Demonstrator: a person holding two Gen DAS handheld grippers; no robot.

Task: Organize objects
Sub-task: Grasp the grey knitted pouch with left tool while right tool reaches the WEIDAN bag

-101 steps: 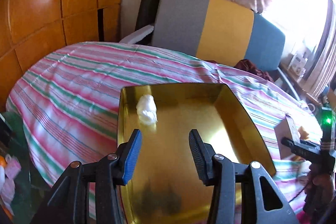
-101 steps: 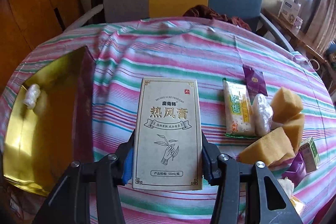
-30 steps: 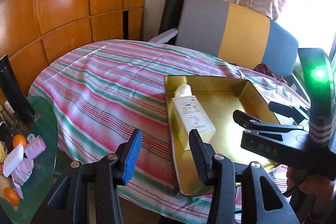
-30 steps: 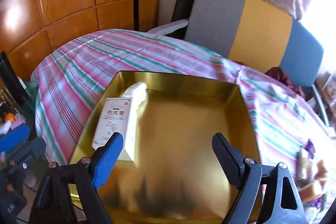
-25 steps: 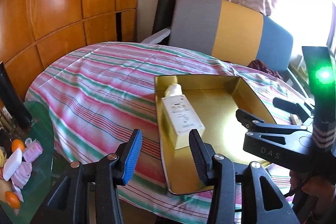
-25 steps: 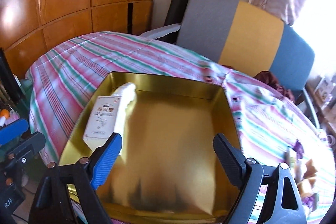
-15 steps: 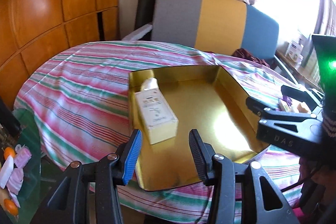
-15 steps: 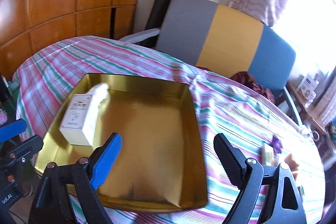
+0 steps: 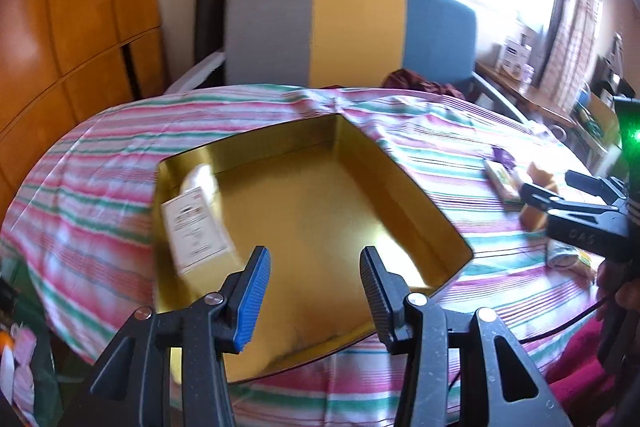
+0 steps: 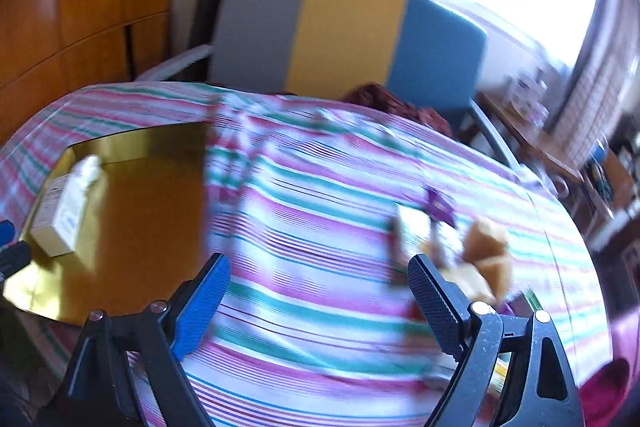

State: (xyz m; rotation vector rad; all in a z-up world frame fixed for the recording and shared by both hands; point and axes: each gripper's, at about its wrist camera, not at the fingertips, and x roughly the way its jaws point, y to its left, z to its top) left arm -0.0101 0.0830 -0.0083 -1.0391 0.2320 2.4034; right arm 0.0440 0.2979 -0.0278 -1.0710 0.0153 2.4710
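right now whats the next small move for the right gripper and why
Probably carry the right gripper on toward the loose items, such as the yellow sponges. Its jaws are open and empty over the striped cloth, the box already lies in the gold tray, and those items are outside it.

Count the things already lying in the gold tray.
2: a cream box along the left wall of the gold tray, and a white wrapped lump just beyond it in the far-left corner. Nothing else shows inside.

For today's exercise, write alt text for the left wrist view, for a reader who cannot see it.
The open, empty left gripper hovers over a gold tray on a striped tablecloth. A white box lies in the tray's left corner.
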